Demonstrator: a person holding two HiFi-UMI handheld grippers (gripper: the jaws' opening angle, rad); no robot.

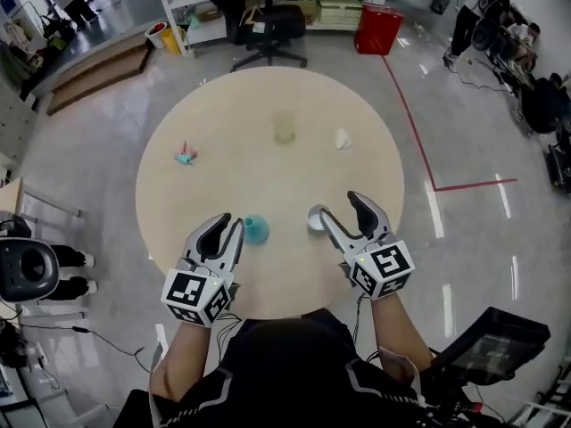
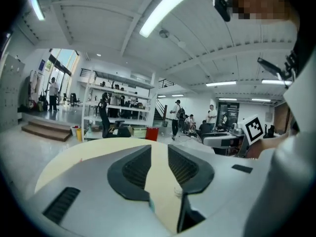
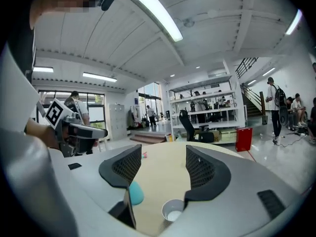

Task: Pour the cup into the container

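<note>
A small white cup [image 1: 316,220] stands on the round wooden table [image 1: 205,185] near its front. My right gripper [image 1: 335,205] hovers over it, open, with its left finger beside the cup. In the right gripper view the white cup [image 3: 173,212] shows low under the wide jaws of the right gripper [image 3: 163,154], and nothing is gripped. A clear, faintly green container [image 1: 284,130] stands upright at mid-table, farther back. My left gripper [image 1: 229,222] sits to the left, its jaws a narrow gap apart and empty. In its own view the left gripper [image 2: 159,152] shows only table between the jaws.
A teal rounded object [image 1: 256,230] lies between the two grippers, also seen as a teal object [image 3: 134,193] at the left jaw. A small pink and teal item [image 1: 186,156] lies at the table's left and a white crumpled piece [image 1: 343,139] at back right. An office chair [image 1: 268,25] stands beyond.
</note>
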